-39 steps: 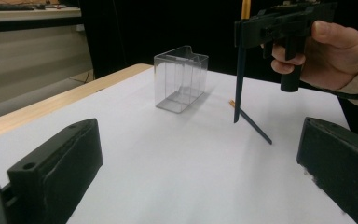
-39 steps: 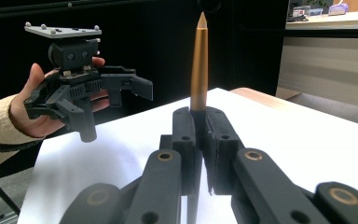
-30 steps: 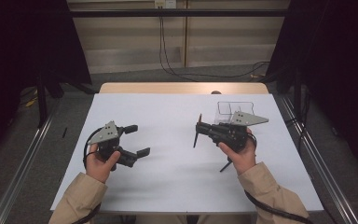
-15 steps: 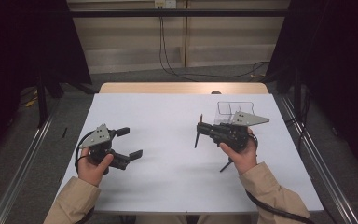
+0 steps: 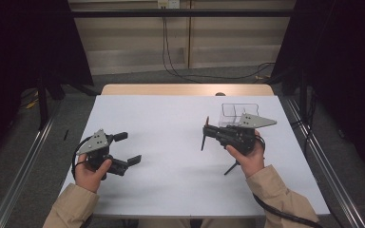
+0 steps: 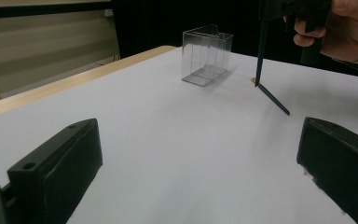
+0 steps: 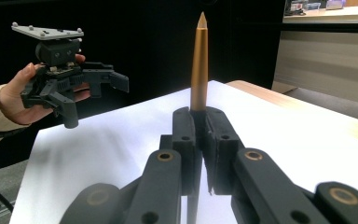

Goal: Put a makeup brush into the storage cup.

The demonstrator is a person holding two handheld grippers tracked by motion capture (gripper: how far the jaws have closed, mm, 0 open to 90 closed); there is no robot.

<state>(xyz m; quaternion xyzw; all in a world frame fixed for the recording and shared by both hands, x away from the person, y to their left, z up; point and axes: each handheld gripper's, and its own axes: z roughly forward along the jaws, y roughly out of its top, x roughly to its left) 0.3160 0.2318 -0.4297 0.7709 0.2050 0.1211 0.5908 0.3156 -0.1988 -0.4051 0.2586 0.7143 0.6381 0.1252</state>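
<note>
- The right hand-held gripper [image 5: 208, 133] is clamping a slim, dark-bodied wooden pencil [image 7: 198, 65] with a sharpened tan tip; its jaws are pressing together on the shaft.
- The pencil is standing crosswise in the jaws above the white counter [image 5: 171, 118], a short way in front of the clear, empty, box-shaped plastic holder [image 5: 233, 112] at the counter's far right.
- In the left gripper view the pencil [image 6: 261, 51] is hanging almost upright, its lower end close to the counter or just touching it; which one is hard to tell, as its shadow is meeting it there.
- The pencil is likely handling as light and stiff; its smooth lacquered shaft is probably tending to swivel or slide between flat pads.
- The present hold looks to be sitting below the middle of the shaft, leaving a long stretch free toward the point, so a tap on the holder's rim could be levering it round.
- A hold nearer mid-shaft would be steadying it better; the point is the fragile part and is best kept clear of hard contact.
- The left hand-held gripper [image 5: 126, 149] is hovering wide open and empty over the counter's near left, well apart from the pencil.
</note>
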